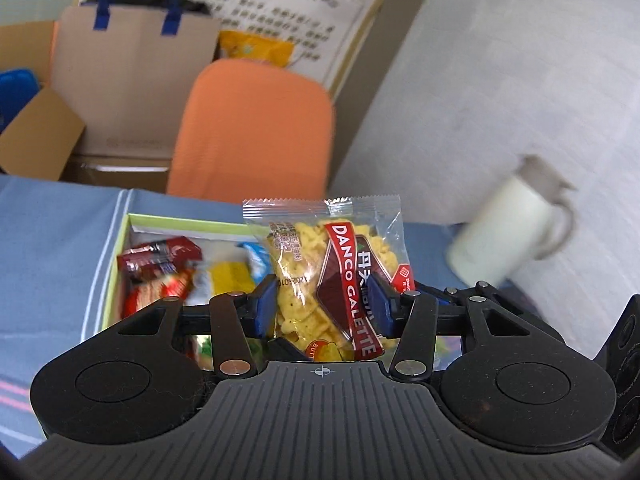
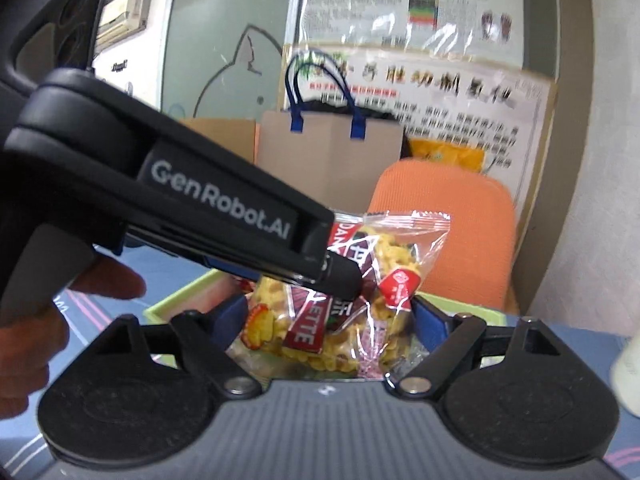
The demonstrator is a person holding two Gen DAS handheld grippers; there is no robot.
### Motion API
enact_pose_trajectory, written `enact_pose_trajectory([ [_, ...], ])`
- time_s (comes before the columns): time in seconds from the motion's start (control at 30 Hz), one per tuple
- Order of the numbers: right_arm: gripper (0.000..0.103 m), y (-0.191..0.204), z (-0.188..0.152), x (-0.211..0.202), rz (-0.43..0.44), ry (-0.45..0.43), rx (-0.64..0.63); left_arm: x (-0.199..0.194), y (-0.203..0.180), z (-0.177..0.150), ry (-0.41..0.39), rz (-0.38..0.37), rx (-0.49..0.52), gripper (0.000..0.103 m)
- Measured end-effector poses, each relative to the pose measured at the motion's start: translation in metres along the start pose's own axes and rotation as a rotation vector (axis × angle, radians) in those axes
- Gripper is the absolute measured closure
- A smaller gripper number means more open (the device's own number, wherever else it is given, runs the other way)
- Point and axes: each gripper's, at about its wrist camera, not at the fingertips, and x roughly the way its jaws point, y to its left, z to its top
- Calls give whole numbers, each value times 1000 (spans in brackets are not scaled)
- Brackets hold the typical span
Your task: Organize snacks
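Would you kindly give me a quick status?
Left claw shut on snack packet. Right claw around same packet, grip unclear. Snack box below. Nothing blocking.

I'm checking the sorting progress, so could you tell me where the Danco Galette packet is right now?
The Danco Galette packet is centred in both wrist views, pinched by the left gripper above the green-rimmed snack box, in front of the orange chair.

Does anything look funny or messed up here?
Mostly fine. The cracker packet sits pinched in the left gripper above the snack box. The white jug looks tilted, maybe only blur.
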Motion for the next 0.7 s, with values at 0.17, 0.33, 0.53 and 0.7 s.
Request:
enact_pose_trajectory([
  [0.17, 11, -18, -17, 29, 40, 46, 41, 47, 21, 0, 43, 100, 22, 58],
  [0.33, 10, -28, -20, 0, 18, -21, 68, 27, 26, -7, -33, 76, 12, 43],
  [0.53, 10, -26, -28, -42, -24, -53, 93, -10, 14, -19, -93, 62, 28, 38],
  [0.7, 10, -12, -45, -75, -80, -25, 134, -44, -3, -44, -122, 81, 46, 31],
])
